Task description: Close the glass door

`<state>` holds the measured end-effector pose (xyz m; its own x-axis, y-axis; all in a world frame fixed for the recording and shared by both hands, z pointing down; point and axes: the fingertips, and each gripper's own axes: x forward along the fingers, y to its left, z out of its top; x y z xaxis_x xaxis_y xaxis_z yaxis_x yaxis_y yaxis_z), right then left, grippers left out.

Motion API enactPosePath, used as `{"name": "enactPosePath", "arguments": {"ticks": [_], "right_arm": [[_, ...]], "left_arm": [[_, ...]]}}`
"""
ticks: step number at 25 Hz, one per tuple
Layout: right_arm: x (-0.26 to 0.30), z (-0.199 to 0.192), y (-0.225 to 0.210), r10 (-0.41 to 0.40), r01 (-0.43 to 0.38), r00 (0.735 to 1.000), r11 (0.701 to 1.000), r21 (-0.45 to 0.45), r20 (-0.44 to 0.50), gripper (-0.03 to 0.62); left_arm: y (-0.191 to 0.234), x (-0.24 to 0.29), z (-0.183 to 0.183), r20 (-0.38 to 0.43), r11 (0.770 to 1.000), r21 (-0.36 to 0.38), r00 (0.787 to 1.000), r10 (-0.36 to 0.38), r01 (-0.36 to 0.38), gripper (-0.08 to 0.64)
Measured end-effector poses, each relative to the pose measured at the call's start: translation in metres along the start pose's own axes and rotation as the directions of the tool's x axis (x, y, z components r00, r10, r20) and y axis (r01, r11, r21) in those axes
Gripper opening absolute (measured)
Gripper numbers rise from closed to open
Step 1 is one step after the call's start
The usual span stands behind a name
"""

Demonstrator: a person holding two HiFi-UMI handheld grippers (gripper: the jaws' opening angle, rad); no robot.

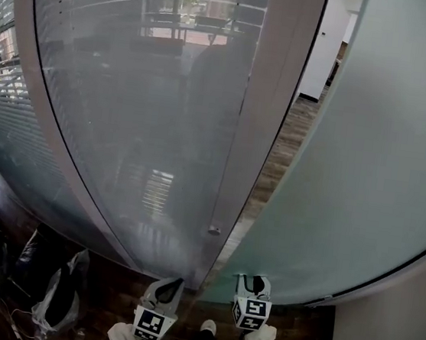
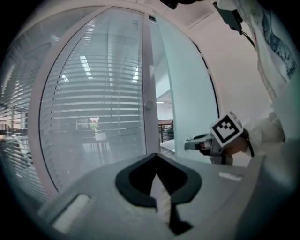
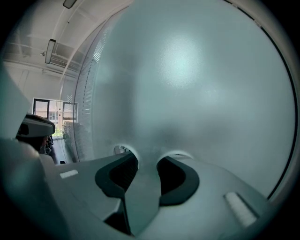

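I'm partway through the push. The glass door (image 1: pixel 375 170), a wide frosted pane, stands to the right of the frame post (image 1: pixel 264 102) with a gap between them, so it is not yet shut. My right gripper (image 3: pixel 147 159) has its jaws spread about halfway with nothing between them, and the tips sit right at the frosted face, touching it as far as I can tell. My left gripper (image 2: pixel 156 158) hangs just below the post's foot, jaws pressed together and empty.

Next I think I need a steady push across toward the post until the door's edge meets it.

Left of the post is a fixed pane with blinds (image 1: pixel 129 101), and further left some dark bags (image 1: pixel 55 296) lie on the floor. The strip of wood floor (image 1: pixel 281 147) in the gap looks bare. My left gripper is what hangs closest to the gap.
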<state>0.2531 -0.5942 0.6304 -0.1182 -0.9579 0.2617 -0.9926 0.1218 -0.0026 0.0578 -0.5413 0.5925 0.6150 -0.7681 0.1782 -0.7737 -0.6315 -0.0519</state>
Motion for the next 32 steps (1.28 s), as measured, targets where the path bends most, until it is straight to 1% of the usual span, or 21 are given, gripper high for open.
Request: {"name": "enactPosePath", "arguments": {"ticks": [5, 11, 23, 32], "right_arm": [[0.016, 0.002, -0.007, -0.005, 0.005, 1.000, 1.000, -0.002, -0.002, 0.130], [0.035, 0.000, -0.006, -0.016, 0.016, 1.000, 1.000, 0.000, -0.002, 0.130], [0.066, 0.009, -0.018, -0.042, 0.042, 0.999, 0.999, -0.001, 0.011, 0.130], [0.085, 0.013, -0.024, -0.053, 0.053, 0.998, 0.999, -0.001, 0.022, 0.130]], "left_arm": [[0.001, 0.003, -0.006, -0.017, 1.000, -0.006, 1.000, 0.006, -0.006, 0.003], [0.008, 0.001, -0.016, -0.018, 1.000, -0.019, 1.000, 0.020, -0.021, 0.003], [0.007, 0.014, -0.017, -0.031, 0.999, -0.022, 0.999, 0.039, -0.040, 0.003], [0.015, 0.029, -0.014, -0.033, 0.998, -0.022, 0.998, 0.056, -0.056, 0.003]]}}
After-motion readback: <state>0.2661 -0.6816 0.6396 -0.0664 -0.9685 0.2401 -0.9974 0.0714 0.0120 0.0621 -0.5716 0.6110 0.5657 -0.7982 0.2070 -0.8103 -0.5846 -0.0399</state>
